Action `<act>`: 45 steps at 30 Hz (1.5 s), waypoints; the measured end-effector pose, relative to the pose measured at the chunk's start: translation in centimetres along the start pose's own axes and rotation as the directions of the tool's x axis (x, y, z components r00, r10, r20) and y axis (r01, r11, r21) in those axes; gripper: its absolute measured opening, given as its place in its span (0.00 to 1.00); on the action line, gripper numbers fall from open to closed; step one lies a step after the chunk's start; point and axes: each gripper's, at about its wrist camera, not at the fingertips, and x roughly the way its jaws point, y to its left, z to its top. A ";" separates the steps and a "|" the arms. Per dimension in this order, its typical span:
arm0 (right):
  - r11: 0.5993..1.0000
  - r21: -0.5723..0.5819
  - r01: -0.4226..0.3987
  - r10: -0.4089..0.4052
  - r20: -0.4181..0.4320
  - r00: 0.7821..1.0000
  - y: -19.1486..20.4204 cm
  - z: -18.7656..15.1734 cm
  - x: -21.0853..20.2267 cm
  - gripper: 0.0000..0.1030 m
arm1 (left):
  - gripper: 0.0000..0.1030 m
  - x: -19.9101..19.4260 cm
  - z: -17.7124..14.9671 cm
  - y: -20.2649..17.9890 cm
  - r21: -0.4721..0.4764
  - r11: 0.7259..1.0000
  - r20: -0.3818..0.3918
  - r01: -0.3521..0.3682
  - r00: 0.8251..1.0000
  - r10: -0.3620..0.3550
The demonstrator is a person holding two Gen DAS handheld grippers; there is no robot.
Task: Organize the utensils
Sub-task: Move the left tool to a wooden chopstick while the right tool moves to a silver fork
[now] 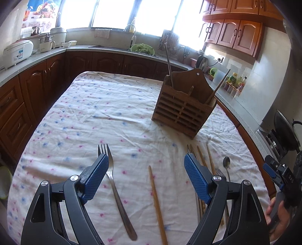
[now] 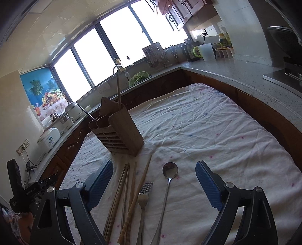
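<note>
I hold both grippers, left gripper (image 1: 146, 164) and right gripper (image 2: 154, 170), with fingers wide apart and gripping nothing above the utensils on the tabletop (image 1: 85, 116).

A wide bank of windows (image 1: 120, 15) blazes white across the top of the frame, washing out the view. Beneath it a grey countertop (image 1: 47, 53) curves around dark wooden base cabinets (image 1: 39, 81), with a sink faucet (image 1: 130, 28) at centre. Reddish wall cupboards (image 1: 234, 32) fill the upper right, above pale wall tiles (image 1: 264, 71). A fruit poster (image 1: 40, 13) hangs upper left.
</note>
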 end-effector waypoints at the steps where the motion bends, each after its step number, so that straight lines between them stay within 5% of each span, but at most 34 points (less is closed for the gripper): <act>1: 1.000 -0.002 0.004 -0.004 -0.009 1.000 0.0 -0.4 -0.1 0.88 | 0.81 0.1 -0.5 0.1 -0.003 1.000 -0.010 -0.002 1.000 0.002; 9: 1.000 -0.025 0.014 -0.016 -0.058 0.998 -0.1 -2.5 0.0 0.88 | 0.81 1.0 -3.2 0.1 -0.003 1.000 -0.077 -0.006 0.997 0.006; 25: 0.998 -0.059 0.021 -0.028 -0.116 0.993 0.6 -3.1 1.9 0.87 | 0.81 3.5 -3.6 -1.3 0.054 0.998 -0.156 -0.019 0.987 0.027; 32: 0.995 -0.103 0.006 -0.025 -0.185 0.982 1.9 -3.5 3.9 0.57 | 0.74 5.2 -3.5 -2.0 0.090 0.996 -0.202 -0.014 0.979 0.032; 37: 0.990 -0.137 -0.010 -0.025 -0.247 0.969 3.0 -4.0 5.9 0.52 | 0.56 6.8 -3.5 -2.1 0.097 0.995 -0.253 -0.001 0.967 0.026; 45: 0.977 -0.211 0.009 -0.080 -0.329 0.941 4.3 -4.8 9.4 0.41 | 0.52 9.3 -3.1 -2.6 0.143 0.990 -0.301 -0.004 0.953 0.048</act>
